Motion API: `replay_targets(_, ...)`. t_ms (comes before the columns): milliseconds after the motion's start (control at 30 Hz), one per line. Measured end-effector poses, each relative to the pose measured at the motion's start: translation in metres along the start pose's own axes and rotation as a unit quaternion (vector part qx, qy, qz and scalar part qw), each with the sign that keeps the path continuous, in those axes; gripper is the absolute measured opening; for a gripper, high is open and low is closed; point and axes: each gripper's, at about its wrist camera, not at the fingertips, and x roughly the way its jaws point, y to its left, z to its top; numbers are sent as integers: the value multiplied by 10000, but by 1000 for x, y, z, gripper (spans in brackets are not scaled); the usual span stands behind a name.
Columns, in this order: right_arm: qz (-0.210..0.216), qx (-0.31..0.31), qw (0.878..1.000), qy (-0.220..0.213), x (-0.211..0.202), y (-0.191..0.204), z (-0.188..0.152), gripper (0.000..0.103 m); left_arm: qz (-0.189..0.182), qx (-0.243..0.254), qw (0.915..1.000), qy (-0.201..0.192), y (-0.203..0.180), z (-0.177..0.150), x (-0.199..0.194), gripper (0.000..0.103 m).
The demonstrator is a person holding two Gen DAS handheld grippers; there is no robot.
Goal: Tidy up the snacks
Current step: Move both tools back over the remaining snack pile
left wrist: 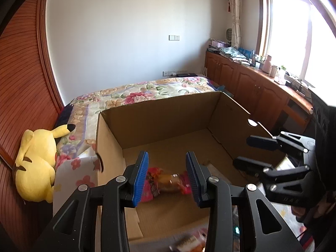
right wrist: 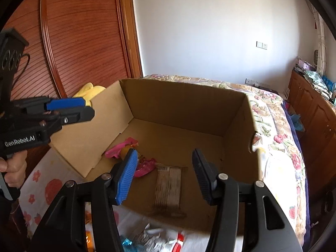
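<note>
An open cardboard box (left wrist: 159, 113) stands on the flowered bed. A pink snack packet (left wrist: 166, 181) lies on the box floor, seen between the fingers of my left gripper (left wrist: 167, 177), which is open and empty above it. The right wrist view shows the same box (right wrist: 189, 103) and packet (right wrist: 134, 157). My right gripper (right wrist: 162, 176) is open and empty over the box's near edge; it also shows in the left wrist view (left wrist: 256, 151) at the right. More snack packets (right wrist: 155, 239) lie blurred on the bed before the box.
A yellow plush toy (left wrist: 35, 163) lies left of the box against a wooden wardrobe (left wrist: 19, 84). Wooden cabinets (left wrist: 252, 82) with clutter run under the window at the right. A label strip (right wrist: 168, 189) is on the box floor.
</note>
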Motion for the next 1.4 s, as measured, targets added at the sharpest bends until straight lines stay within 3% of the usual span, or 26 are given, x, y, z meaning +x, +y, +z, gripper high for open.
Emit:
replay_targets(267,154,-33,9997,-195,-65,16,-36,56,-233,38,9996,-140,-8,-31,-43,43)
replay_targets(533,185,26,9998,-56,-94,24,-80,57,-342,-77,9994,-40,-4,-72,-61,45)
replay_targets(767,192,70,9993,301,-87,34,-123,58,-229,-253,9989,323,3,-103,-52,45)
replay_targets(1033,329,-91,9971,680,-65,46,-157,59,-183,-445,9962,727,5,-112,-19,45)
replay_targets(1233,378,-80,9959,819,-55,46,-167,60,-161,-534,9947,862,3,-119,-5,45)
replay_targets(1400,167,-224,9953,925,-46,47,-171,62,-59,-589,9939,928,-2,-122,-3,49)
